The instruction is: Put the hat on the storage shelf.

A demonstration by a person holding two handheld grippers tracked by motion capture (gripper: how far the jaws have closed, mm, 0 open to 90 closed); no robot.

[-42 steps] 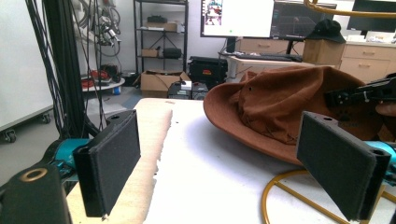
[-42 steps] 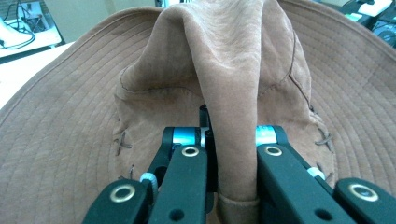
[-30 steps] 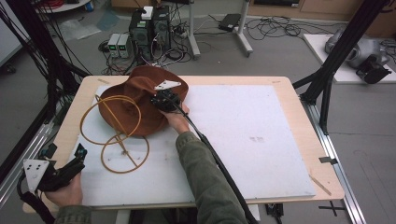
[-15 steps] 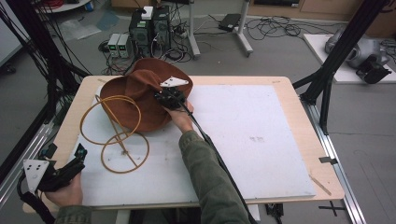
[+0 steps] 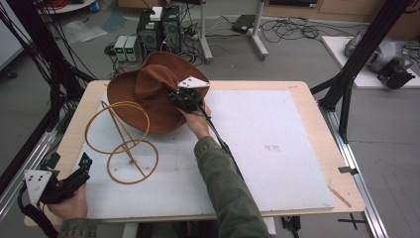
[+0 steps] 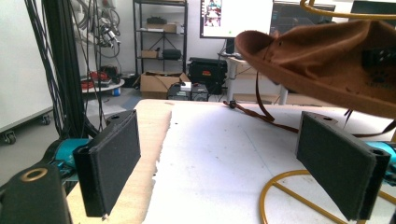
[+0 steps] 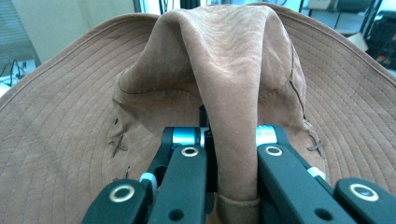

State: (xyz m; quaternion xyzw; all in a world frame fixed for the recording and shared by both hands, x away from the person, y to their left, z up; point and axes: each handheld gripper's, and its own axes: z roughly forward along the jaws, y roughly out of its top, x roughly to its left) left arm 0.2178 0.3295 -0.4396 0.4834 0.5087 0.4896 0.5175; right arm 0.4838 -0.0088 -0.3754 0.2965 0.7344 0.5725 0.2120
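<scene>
Hat (image 5: 148, 94), pinched at its crown by right gripper (image 5: 184, 99), hangs tilted upper centre for carrying; left gripper (image 5: 74, 174) rests wide, empty.

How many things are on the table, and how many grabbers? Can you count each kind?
Brown suede wide-brimmed hat, pinched by its crown in the right gripper: 1
Yellow wire hat stand made of two rings: 1
Black two-jaw grippers, right and the left gripper: 2
Total: 4
</scene>
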